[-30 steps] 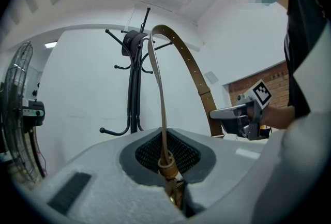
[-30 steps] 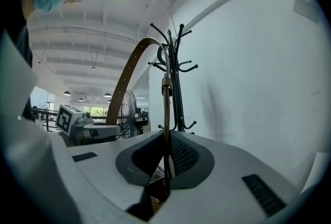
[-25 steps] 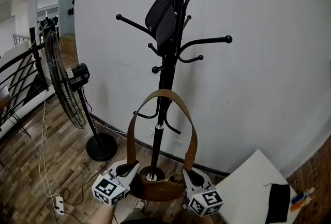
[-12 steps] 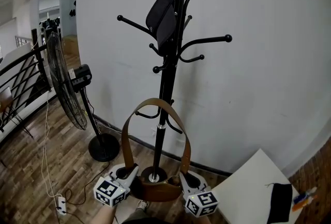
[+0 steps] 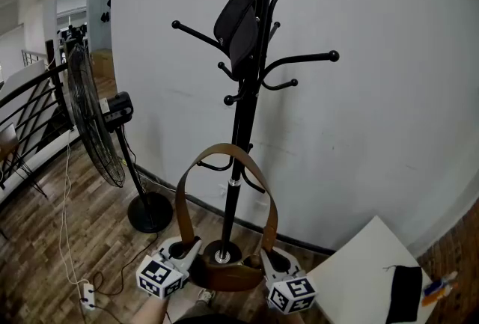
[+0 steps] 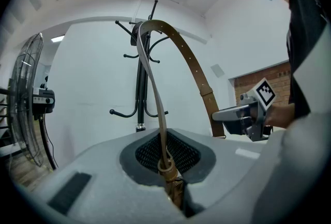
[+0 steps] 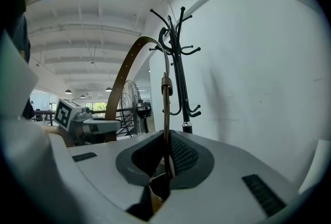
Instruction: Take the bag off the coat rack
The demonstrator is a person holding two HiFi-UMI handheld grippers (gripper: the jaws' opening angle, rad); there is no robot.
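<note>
1. Nearest the person, the left gripper is clamped tight on the brass ring that joins the strap to the brown leather bag. The right gripper is pinched narrow on the strap's other end, just above the bag.
2. The bag hangs low between the two grippers, in front of the rack's base. Its strap arches up as an open loop.
3. Just behind the loop stands the coat rack. The loop's top is level with the lowest hooks, and I cannot tell whether it is fully clear of them. The sound move would be to draw both ends back toward the body together and level, so the loop stays upright and slides past the hook tips instead of catching.
4. Higher up, a black pouch hangs on an upper hook. A snagged strap could rock the pole and shake it loose, so a slow, even pull is best.
5. Farthest off, a pedestal fan stands to the left, by the white wall.
</note>
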